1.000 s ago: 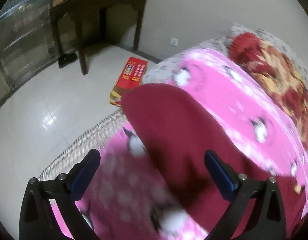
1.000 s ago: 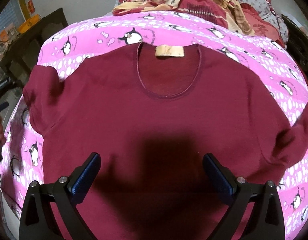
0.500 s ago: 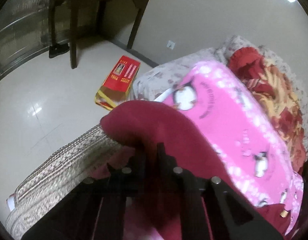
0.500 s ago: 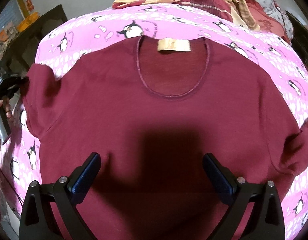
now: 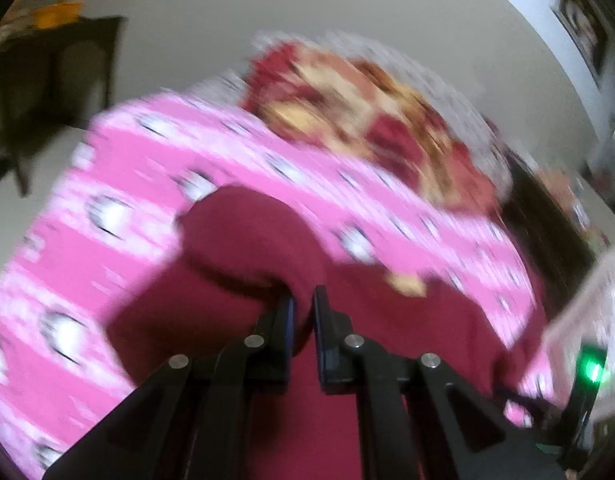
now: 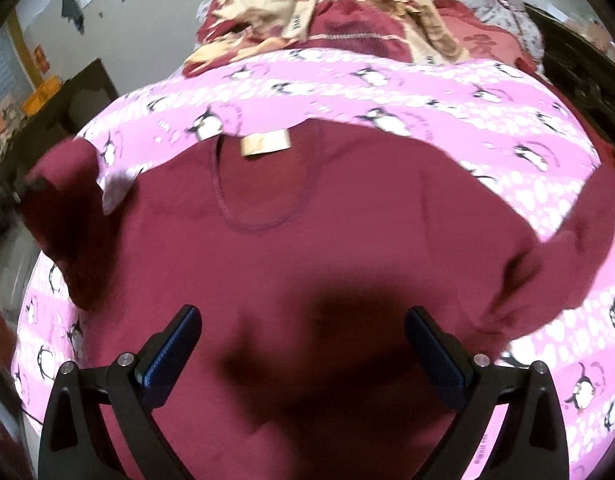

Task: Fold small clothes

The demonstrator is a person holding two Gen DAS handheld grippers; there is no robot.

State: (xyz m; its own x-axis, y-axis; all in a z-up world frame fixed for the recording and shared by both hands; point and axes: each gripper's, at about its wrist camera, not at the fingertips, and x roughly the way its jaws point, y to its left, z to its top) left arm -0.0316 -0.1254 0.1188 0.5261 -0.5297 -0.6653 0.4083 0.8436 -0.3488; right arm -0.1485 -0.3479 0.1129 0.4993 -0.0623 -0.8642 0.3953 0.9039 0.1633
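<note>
A maroon sweater (image 6: 291,248) lies face up on a pink penguin-print blanket (image 6: 387,80), its neck label (image 6: 265,142) at the far side. My left gripper (image 5: 303,304) is shut on the sweater's left sleeve (image 5: 251,236) and holds it lifted over the sweater body; the view is blurred. In the right wrist view that sleeve (image 6: 63,184) is raised at the left, with a corner of the blanket pulled up over it. My right gripper (image 6: 303,332) is open and empty above the sweater's lower middle.
A heap of red and tan bedding (image 6: 347,20) lies behind the blanket. A dark wooden table (image 5: 47,80) stands by the wall at the left. The other gripper's body with a green light (image 5: 591,372) shows at the right of the left wrist view.
My left gripper closed on the sleeve, then lifted and swung it in over the sweater. My right gripper stayed open and drew back slightly.
</note>
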